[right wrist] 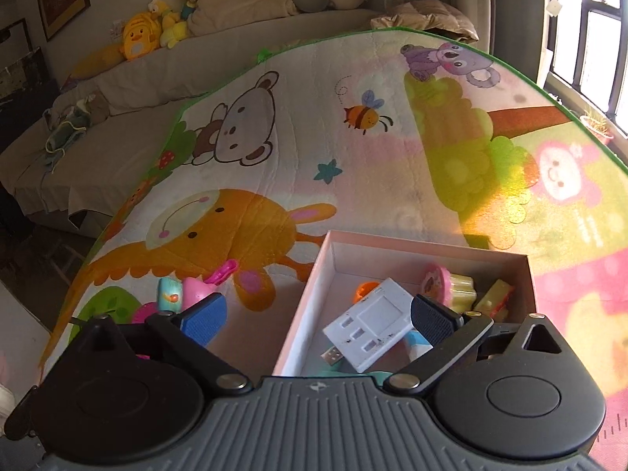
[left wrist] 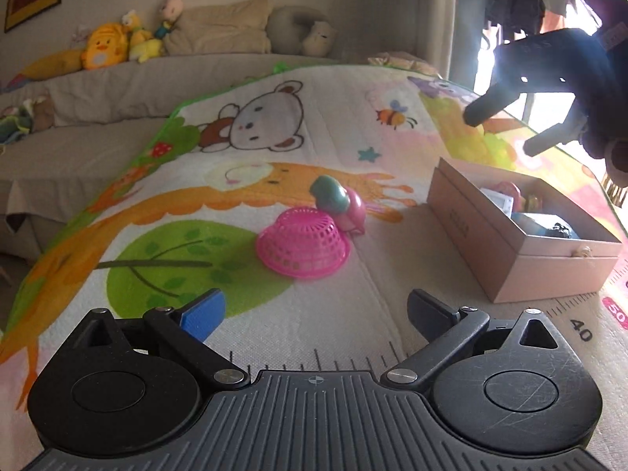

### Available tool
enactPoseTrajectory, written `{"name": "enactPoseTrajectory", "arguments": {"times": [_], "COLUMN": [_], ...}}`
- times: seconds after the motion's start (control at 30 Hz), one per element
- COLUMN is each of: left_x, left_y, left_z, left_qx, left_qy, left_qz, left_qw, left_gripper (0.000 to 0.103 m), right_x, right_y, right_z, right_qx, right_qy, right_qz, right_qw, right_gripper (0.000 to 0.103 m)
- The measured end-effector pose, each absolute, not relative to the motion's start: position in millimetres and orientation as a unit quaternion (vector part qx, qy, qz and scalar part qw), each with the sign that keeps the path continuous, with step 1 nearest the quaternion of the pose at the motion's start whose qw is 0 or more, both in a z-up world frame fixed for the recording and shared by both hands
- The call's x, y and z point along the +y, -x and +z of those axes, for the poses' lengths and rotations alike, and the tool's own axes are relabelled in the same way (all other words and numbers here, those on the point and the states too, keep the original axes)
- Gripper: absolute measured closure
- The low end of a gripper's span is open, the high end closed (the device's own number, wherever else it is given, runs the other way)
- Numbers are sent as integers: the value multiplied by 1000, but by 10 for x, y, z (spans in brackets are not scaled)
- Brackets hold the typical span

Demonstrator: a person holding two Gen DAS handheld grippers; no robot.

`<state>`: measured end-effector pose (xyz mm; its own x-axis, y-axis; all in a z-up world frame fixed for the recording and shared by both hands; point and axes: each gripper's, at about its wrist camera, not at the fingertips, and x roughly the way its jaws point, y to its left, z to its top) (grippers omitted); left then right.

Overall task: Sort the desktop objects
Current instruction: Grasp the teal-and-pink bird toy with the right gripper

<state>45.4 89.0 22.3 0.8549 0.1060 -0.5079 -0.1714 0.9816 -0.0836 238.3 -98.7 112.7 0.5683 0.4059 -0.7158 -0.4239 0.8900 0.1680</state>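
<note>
Both claws stand wide apart and empty: the left gripper [left wrist: 316,310] faces the overturned pink plastic mesh basket [left wrist: 302,245], which lies left of the open pink cardboard box [left wrist: 486,243]; the right gripper [right wrist: 318,316] hangs over that box. A good grab takes the basket by its flared rim, clear of the green-and-pink toy [left wrist: 339,204] touching its far side.

Both grippers: black linkage arms, silver screws, ribbed grey base; left gripper [left wrist: 316,312] and right gripper [right wrist: 318,316] each have one blue pad, one black.
</note>
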Motion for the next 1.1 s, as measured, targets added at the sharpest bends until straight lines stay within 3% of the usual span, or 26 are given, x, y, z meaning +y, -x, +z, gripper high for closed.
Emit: {"name": "enactPoseTrajectory", "arguments": {"times": [0.1, 0.23, 0.4, 0.43, 0.47, 0.5, 0.83, 1.1], "left_x": [934, 1012, 1047, 1047, 1050, 1047, 1256, 1220], "left_y": [-447, -455, -429, -425, -417, -412, -168, -228], "left_z": [228, 231, 233, 235, 237, 238, 495, 511], "left_qx": [255, 259, 263, 264, 264, 265, 189, 222], "left_qy": [67, 78, 85, 85, 85, 84, 137, 130], "left_qz": [90, 97, 97, 95, 93, 90, 53, 77], "left_qw": [960, 958, 956, 956, 956, 956, 971, 963], "left_gripper": [1, 1, 1, 1, 1, 1, 1, 1], "right_x": [-502, 183, 556, 581, 593, 592, -185, -884], "right_y": [-2450, -2615, -2825, -2853, -2871, -2856, -1943, -1154], "right_z": [986, 640, 412, 372, 326, 297, 410, 529], "right_qx": [432, 467, 458, 467, 482, 493, 500, 461], "right_qy": [-2, 25, 54, 56, 59, 60, 83, 81], "right_qz": [265, 263, 239, 241, 249, 257, 312, 341], "right_qw": [862, 844, 855, 849, 838, 829, 804, 815], "right_gripper": [3, 21, 21, 28, 43, 47, 50, 51]}}
